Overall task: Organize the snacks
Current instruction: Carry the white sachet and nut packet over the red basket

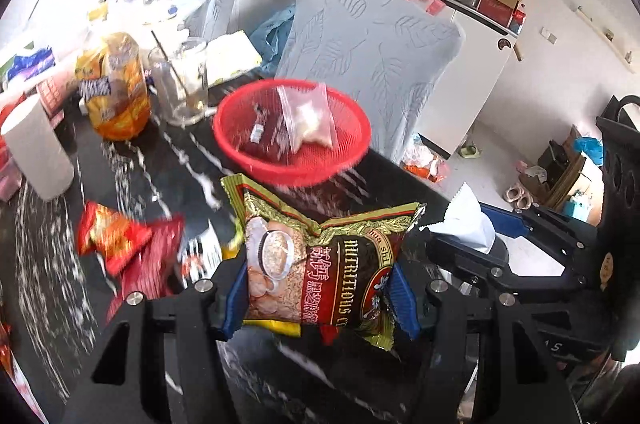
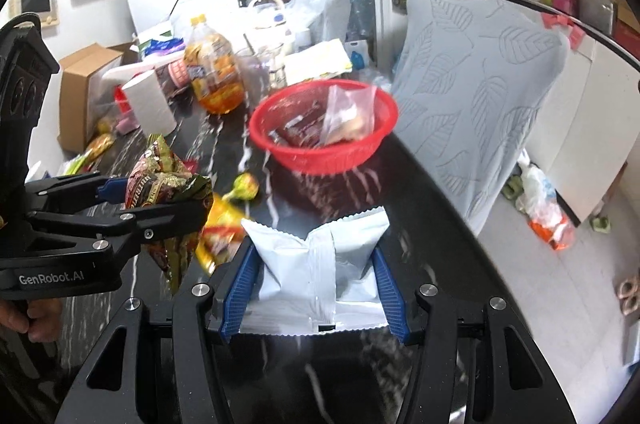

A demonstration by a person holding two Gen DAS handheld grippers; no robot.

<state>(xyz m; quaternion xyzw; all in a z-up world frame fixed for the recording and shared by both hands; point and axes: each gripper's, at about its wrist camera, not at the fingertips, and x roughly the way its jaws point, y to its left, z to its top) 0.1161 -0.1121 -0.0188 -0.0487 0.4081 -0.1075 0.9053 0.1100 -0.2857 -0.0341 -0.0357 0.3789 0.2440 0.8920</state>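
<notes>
Crinkly foil cereal pack (image 1: 320, 264) in left gripper (image 1: 320, 294), smooth white pouch (image 2: 320, 264) in right gripper (image 2: 316, 290).

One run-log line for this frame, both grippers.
left gripper: shut on cereal packet | right gripper: shut on white packet | red basket: ahead, partly filled

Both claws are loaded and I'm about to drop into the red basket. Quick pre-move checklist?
1. Left claw gripping the red-and-gold cereal packet: ok.
2. Right claw gripping the plain white sachet: ok.
3. Red mesh plastic basket in view ahead: ok.
4. Room left beside the clear zip bag: ok.
5. Claws clear of each other: ok.
6. Basket steady near the black marble table's edge: cannot tell.
</notes>
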